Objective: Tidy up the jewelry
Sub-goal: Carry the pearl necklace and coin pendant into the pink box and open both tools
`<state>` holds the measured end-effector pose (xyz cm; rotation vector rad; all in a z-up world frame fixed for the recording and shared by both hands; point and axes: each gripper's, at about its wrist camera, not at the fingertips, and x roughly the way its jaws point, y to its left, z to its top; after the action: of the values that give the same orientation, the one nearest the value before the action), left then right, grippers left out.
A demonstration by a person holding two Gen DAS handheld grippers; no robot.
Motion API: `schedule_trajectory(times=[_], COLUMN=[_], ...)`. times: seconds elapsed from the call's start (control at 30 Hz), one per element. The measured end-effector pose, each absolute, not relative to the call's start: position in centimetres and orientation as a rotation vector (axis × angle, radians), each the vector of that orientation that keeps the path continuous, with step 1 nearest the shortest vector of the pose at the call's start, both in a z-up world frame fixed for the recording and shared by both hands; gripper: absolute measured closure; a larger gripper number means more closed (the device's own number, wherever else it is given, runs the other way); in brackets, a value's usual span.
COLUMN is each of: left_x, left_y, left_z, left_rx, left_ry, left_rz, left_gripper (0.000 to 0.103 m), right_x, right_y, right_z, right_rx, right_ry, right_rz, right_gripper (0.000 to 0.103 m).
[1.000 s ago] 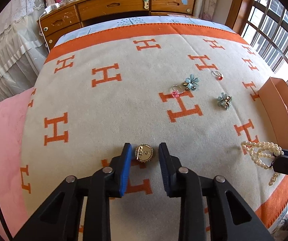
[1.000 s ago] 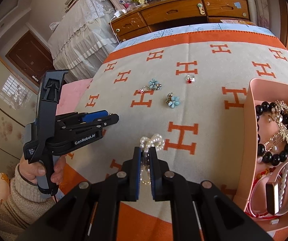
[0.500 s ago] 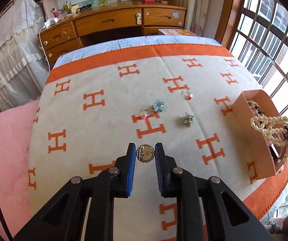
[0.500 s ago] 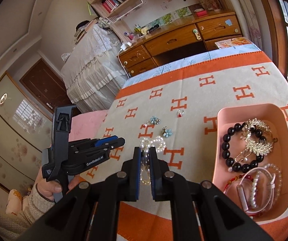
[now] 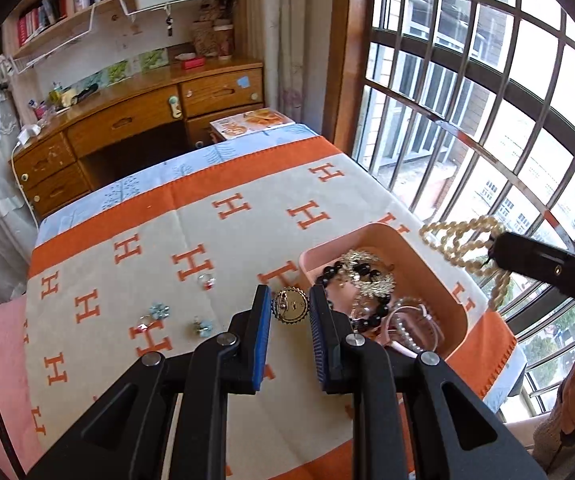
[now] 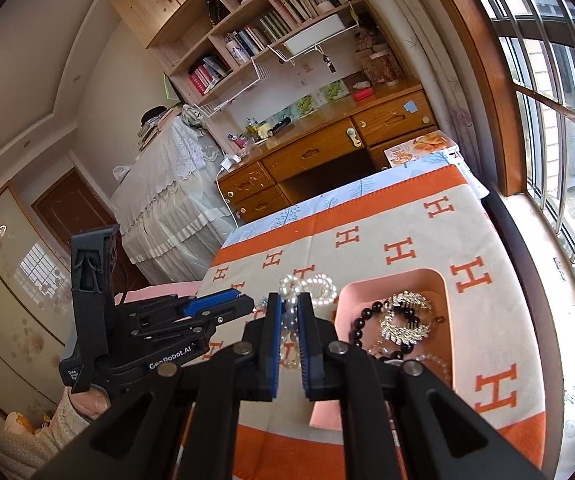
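My left gripper (image 5: 289, 305) is shut on a round gold brooch (image 5: 290, 305) and holds it in the air just left of the pink tray (image 5: 435, 258). The tray holds a black bead bracelet (image 5: 329, 270), a gold leaf piece (image 5: 371, 276) and a watch. At the right of the left wrist view, above the tray's far side, the right gripper (image 5: 491, 254) dangles a pearl necklace (image 5: 457, 240). In the right wrist view that right gripper (image 6: 289, 305) is shut on the pearl necklace (image 6: 313, 285), left of the pink tray (image 6: 445, 292). The left gripper (image 6: 249, 305) hangs at its left.
An orange and beige blanket (image 5: 223, 240) with H marks covers the bed. Two blue flower pieces (image 5: 159, 310) and two small rings (image 5: 207, 281) lie on it left of the tray. A barred window (image 5: 487, 120) lines the right; a wooden desk (image 5: 135, 120) stands beyond.
Both grippers have risen and swung right toward the pink tray, each carrying its piece. The brooch went from near the blanket to beside the tray; the pearls now hang over the tray.
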<state>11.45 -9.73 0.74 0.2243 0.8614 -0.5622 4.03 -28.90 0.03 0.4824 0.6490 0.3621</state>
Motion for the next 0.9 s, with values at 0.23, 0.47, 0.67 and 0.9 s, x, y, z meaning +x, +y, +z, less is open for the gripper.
schedule_trajectory(times=[0.23, 0.47, 0.67, 0.9], left_x=[12.0, 12.4, 11.2, 9.6], left_y=[-15.5, -17.8, -17.8, -15.6], left_z=[-3.1, -7.7, -7.0, -4.7], left_rx=[0.216, 0.23, 0.288, 0.314], left_ry=[0.982, 1.106, 1.053, 0.969], left_rz=[-0.627, -0.61, -0.577, -0.523], left_gripper=[0.086, 0.086, 0.06, 0.046], right_x=[3.5, 3.2, 4.4, 6.1], right_y=[-31.8, -33.7, -33.5, -32.9], right_z=[-3.1, -4.7, -6.1, -7.1], right_rx=[0.537, 0.559, 0.539, 0.505], right_ry=[0.718, 0.737, 0.778, 0.833], right_rz=[0.323, 0.31, 0.305, 0.274], right_gripper=[0.095, 0.095, 0.095, 0.094])
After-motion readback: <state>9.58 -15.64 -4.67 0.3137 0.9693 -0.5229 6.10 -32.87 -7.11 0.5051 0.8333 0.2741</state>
